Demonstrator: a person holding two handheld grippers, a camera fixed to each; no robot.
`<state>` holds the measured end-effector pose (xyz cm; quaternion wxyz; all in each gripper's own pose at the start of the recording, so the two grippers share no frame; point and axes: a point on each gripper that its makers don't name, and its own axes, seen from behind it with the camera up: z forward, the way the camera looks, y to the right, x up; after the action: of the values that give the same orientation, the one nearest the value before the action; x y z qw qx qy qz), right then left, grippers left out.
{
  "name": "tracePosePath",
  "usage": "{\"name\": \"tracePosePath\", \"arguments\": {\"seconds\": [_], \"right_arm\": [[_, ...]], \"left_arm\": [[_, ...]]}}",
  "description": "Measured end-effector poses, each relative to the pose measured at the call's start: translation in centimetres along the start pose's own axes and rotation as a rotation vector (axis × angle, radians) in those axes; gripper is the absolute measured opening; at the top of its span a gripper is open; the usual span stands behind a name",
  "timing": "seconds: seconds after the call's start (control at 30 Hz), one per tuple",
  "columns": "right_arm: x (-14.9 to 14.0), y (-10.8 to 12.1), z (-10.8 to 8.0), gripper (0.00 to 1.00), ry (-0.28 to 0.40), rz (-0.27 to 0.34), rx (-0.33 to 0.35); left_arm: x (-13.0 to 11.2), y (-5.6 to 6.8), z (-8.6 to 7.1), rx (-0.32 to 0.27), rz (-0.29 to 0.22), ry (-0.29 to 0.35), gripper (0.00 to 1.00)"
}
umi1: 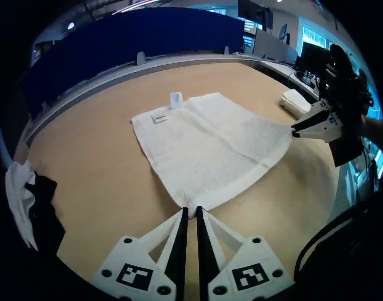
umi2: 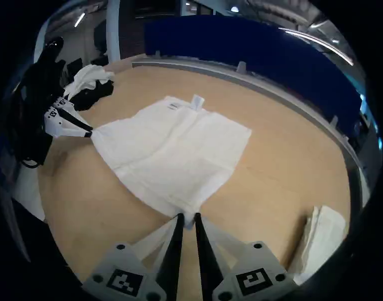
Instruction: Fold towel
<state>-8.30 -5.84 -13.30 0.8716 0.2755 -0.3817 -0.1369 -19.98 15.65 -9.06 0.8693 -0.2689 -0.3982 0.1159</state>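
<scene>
A white towel (umi1: 206, 145) lies spread on the wooden table (umi1: 101, 165), with a small label near its far edge. My left gripper (umi1: 191, 211) is shut on the towel's near corner. In the left gripper view my right gripper (umi1: 293, 131) pinches the corner at the right, which is lifted a little. In the right gripper view the same towel (umi2: 176, 145) spreads ahead, with my right gripper (umi2: 187, 216) shut on its near corner. My left gripper (umi2: 90, 133) holds the corner at the left.
A stack of folded white towels (umi1: 295, 103) (umi2: 324, 233) sits near the table's edge. A heap of white and black cloth (umi1: 28, 200) (umi2: 91, 83) lies at the other side. A blue partition (umi1: 136, 37) runs along the table's back.
</scene>
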Motion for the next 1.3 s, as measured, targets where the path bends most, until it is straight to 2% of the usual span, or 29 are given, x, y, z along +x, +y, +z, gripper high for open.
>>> {"name": "tracePosePath", "arguments": {"seconds": [0.2,0.5,0.8,1.0,1.1,1.3], "right_arm": [[1.4,-0.4,-1.7,0.17,0.019,-0.003,-0.001],[2.8,-1.1,-4.3,0.17,0.044,-0.002,-0.014],[3.9,-1.8,-6.2,0.17,0.069,0.034,-0.020],[3.9,-2.5,-7.4,0.17,0.070,0.042,-0.009],[3.7,-2.7,-7.7,0.17,0.064,0.035,-0.007],[3.5,-2.8,-7.5,0.17,0.050,0.030,-0.003]], "left_arm": [[0.9,0.1,-1.8,0.010,-0.029,0.019,0.12],[1.8,1.0,-4.4,0.019,-0.074,0.037,0.12],[3.1,1.6,-6.5,0.029,-0.142,0.063,0.12],[3.6,2.0,-7.8,0.030,-0.155,0.075,0.12],[3.5,2.0,-8.0,0.028,-0.161,0.075,0.12],[3.1,1.8,-7.5,0.033,-0.163,0.070,0.12]]}}
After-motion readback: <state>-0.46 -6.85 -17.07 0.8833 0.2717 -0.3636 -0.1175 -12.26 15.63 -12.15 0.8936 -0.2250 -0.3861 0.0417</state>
